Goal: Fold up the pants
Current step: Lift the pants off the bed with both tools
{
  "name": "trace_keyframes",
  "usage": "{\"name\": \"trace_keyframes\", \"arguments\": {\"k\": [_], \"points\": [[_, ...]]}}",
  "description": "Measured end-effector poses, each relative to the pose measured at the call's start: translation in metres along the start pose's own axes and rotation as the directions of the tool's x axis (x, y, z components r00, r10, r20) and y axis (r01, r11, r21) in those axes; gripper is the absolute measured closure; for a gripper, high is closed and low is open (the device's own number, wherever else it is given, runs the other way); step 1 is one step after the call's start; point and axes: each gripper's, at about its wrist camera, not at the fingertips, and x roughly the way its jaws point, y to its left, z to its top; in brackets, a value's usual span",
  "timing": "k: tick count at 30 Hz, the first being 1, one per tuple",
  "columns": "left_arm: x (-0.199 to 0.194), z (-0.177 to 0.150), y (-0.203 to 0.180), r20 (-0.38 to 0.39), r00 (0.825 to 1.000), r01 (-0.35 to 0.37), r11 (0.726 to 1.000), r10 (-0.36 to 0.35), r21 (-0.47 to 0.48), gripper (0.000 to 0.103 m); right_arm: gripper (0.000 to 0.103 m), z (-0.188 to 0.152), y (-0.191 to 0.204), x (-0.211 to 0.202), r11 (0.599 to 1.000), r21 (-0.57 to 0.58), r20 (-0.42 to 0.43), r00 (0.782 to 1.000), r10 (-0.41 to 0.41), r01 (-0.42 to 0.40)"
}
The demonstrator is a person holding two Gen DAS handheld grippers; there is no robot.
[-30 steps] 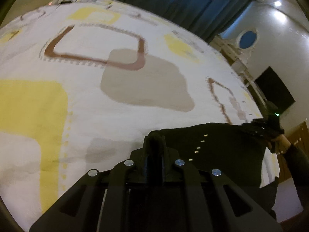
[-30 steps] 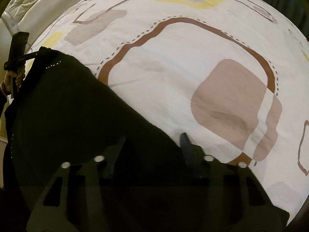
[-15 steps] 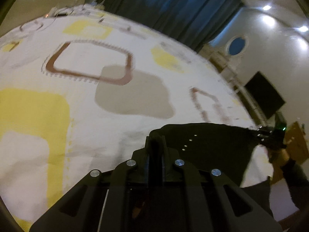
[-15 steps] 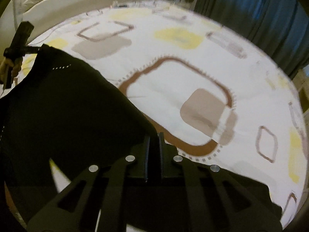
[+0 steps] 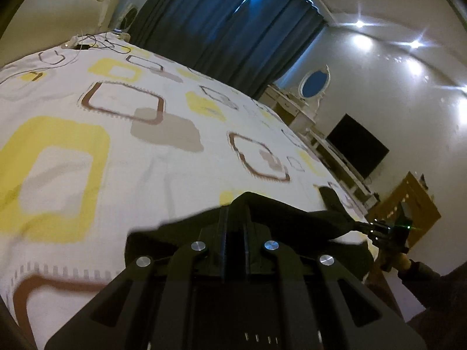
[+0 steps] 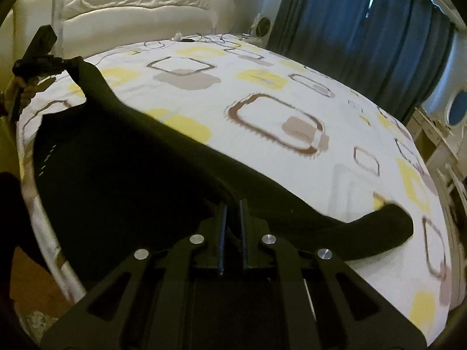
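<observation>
A wide bed under a white quilt printed with yellow, brown and taupe rounded squares (image 5: 163, 157) fills the middle of both views, with a cream tufted leather headboard (image 6: 131, 3) at the upper left of the right wrist view and dark blue curtains (image 5: 227, 26) along the top of each. A pair of black, soft-fabric pants (image 6: 122, 169) lies across the lower left half of the right wrist view, held up off the quilt along one edge, with one dark end trailing flat on the quilt at the lower right.

The left claw (image 5: 235, 227), at lower centre of its own view, has its fingers drawn together and clamped on a raised peak of the pants. The right claw (image 6: 232, 224) likewise stands pinched together on a fold of the black cloth at lower centre of its view. Each claw also shows small at the far edge of the other's view, gripping a corner of the garment.

The pants look light and limp: the cloth sags between the two grips and would likely slide or bunch if let slack. The edge corners, where the claws now bite, seem the sound places to hold, kept taut so the fold falls straight.

The black fabric swallows detail; seams, waistband and leg openings cannot be told apart, save a short row of pale dots (image 6: 46, 157) at left. The near part of the garment is cut off behind the claw bodies, and the quilt is blurred in places.
</observation>
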Motion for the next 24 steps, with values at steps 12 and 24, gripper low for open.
{"name": "trace_keyframes", "arguments": {"k": [12, 24], "points": [[-0.025, -0.078, 0.014, -0.006, 1.0, -0.028, 0.99, 0.028, -0.137, 0.094, 0.095, -0.08, 0.066, -0.015, 0.996, 0.084, -0.041, 0.999, 0.001, 0.002], [-0.037, -0.12, 0.026, -0.074, 0.993, -0.107, 0.981, 0.096, -0.164, 0.08, 0.093, -0.108, 0.086, -0.018, 0.998, 0.057, -0.067, 0.998, -0.014, 0.017]]}}
